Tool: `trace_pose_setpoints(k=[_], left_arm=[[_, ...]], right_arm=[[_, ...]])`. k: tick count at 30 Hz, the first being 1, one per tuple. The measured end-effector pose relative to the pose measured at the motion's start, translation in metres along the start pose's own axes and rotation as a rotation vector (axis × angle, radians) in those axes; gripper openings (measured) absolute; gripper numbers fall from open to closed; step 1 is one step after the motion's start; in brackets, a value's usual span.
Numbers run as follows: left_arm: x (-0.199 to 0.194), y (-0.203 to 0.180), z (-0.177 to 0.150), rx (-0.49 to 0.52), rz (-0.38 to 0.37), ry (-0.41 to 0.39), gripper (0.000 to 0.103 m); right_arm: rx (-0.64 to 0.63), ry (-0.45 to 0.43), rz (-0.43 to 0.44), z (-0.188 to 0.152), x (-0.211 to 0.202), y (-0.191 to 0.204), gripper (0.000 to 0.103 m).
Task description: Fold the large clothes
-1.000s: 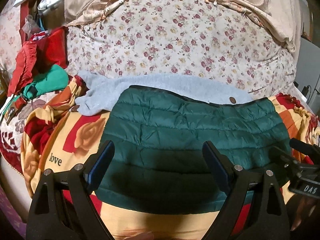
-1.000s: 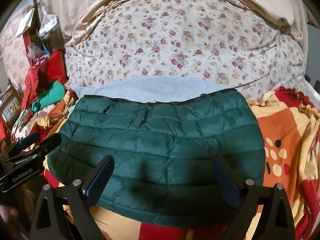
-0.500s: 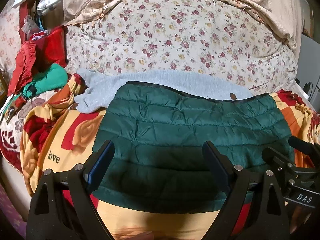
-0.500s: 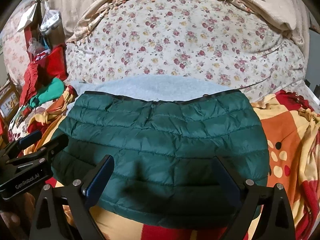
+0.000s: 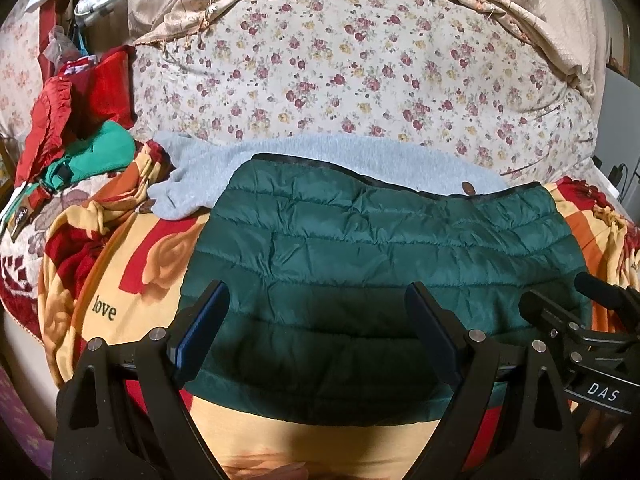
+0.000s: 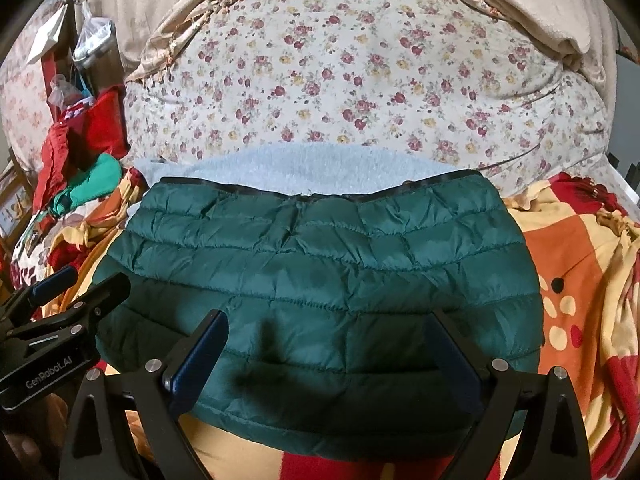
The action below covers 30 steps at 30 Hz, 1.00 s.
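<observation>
A dark green quilted puffer jacket [image 5: 380,256] lies folded flat on the bed, partly over a light grey sweater [image 5: 224,168]. It fills the middle of the right wrist view [image 6: 328,280] too. My left gripper [image 5: 318,300] is open and empty, hovering over the jacket's near left part. My right gripper [image 6: 328,328] is open and empty over the jacket's near edge. The right gripper shows at the right edge of the left wrist view [image 5: 588,320]; the left gripper shows at the left edge of the right wrist view [image 6: 60,300].
The bed carries a yellow, red and orange blanket [image 5: 120,280] and a floral quilt [image 5: 340,72] behind. Red and teal clothes [image 5: 80,136] are piled at the left. A beige cover [image 6: 520,8] lies bunched at the back.
Both grippers have drawn back and up slightly from the jacket, staying open. The jacket and sweater have not moved.
</observation>
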<state>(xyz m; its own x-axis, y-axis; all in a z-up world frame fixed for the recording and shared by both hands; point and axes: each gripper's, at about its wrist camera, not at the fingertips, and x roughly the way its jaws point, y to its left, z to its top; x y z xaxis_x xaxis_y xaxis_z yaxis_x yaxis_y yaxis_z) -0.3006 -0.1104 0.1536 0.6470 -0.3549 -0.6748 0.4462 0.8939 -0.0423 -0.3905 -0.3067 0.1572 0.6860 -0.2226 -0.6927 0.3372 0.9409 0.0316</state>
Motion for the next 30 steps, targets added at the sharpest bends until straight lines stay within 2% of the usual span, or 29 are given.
trace_pose_setpoints(k=[30], left_arm=[[0.018,0.001,-0.005,-0.007,0.004,0.04,0.09]], right_arm=[[0.025,0.032,0.005,0.0,0.015,-0.002,0.098]])
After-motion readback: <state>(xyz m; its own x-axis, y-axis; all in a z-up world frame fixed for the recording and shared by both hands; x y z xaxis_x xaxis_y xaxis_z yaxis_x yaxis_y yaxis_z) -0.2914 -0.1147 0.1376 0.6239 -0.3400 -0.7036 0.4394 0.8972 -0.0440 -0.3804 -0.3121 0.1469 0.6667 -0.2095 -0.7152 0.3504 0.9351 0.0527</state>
